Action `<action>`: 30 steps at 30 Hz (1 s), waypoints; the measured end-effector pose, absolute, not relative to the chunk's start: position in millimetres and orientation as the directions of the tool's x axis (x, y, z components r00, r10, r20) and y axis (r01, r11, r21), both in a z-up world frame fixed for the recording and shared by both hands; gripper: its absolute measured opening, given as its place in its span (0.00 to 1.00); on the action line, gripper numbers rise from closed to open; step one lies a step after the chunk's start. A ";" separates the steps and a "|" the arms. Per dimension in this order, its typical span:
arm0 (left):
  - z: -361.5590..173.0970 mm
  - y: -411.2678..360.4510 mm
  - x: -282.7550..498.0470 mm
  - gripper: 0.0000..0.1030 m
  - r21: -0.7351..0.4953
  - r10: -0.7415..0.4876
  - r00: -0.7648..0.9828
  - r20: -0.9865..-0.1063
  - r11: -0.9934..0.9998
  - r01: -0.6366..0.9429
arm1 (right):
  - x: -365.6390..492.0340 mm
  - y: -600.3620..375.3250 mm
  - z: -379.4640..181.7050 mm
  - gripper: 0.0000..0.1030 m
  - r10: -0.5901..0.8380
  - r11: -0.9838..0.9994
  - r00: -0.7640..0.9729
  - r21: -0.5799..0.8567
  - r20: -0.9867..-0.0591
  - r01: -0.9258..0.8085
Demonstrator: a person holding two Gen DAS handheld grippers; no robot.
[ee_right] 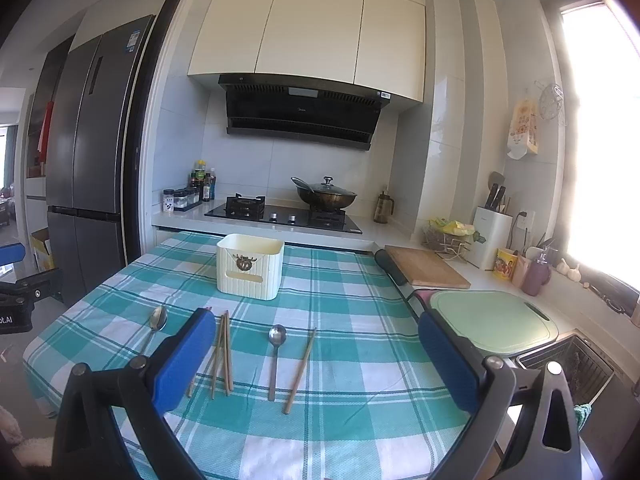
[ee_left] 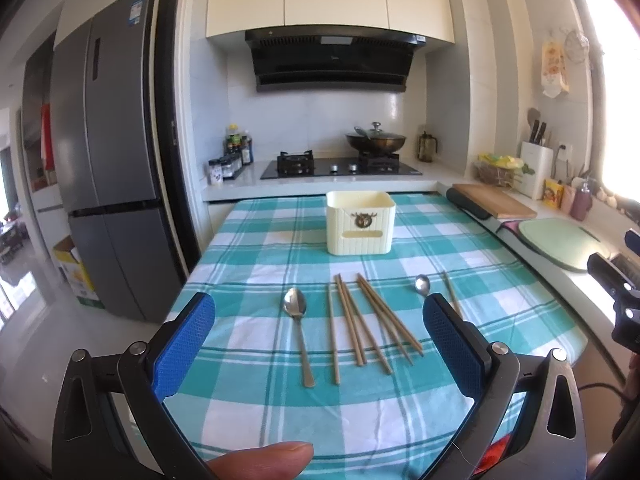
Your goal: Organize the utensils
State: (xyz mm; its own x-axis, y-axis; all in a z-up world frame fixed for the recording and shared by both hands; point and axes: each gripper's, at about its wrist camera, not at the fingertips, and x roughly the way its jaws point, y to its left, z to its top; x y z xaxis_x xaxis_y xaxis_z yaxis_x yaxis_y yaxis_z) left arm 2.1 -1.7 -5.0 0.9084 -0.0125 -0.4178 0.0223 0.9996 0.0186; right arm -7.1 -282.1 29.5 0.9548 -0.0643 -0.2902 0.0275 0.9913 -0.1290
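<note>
A cream utensil holder (ee_left: 361,223) (ee_right: 250,267) stands empty-looking at the far middle of the teal checked tablecloth (ee_left: 256,364) (ee_right: 360,364). In front of it lie a metal spoon (ee_left: 298,328) (ee_right: 157,322), several wooden chopsticks (ee_left: 368,320) (ee_right: 224,354), a second spoon (ee_left: 421,284) (ee_right: 275,354) and a lone chopstick (ee_left: 452,296) (ee_right: 301,370). My left gripper (ee_left: 318,320) is open, held above the near table edge with the utensils between its blue fingers. My right gripper (ee_right: 316,340) is open too, hovering over the right-hand spoon and chopstick. Neither touches anything.
Behind the table runs a counter with a gas hob (ee_left: 340,167) and a wok (ee_left: 376,140). To the right lie a wooden board (ee_right: 426,266), a green cutting board (ee_right: 494,320) and a sink basket (ee_right: 568,364). A grey fridge (ee_left: 108,148) stands left. A thumb (ee_left: 264,462) shows below.
</note>
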 end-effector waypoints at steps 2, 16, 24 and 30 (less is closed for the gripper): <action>-4.6 -2.1 2.4 1.00 0.019 -0.013 0.909 -0.417 1.000 0.023 | -7.1 -285.4 30.4 1.00 -0.068 0.992 0.954 -0.122 -0.292 0.033; -5.7 -0.1 5.9 1.00 0.024 -0.014 0.906 -0.422 0.999 0.027 | -5.4 -289.5 28.3 1.00 -0.065 0.993 0.954 -0.113 -0.294 0.033; -5.4 -0.9 5.5 1.00 0.026 -0.012 0.907 -0.421 0.999 0.025 | -4.5 -289.4 28.5 1.00 -0.067 0.993 0.953 -0.112 -0.296 0.035; -5.8 -0.4 5.5 1.00 0.026 -0.013 0.907 -0.420 0.999 0.026 | -4.3 -289.4 27.7 1.00 -0.065 0.993 0.953 -0.111 -0.296 0.033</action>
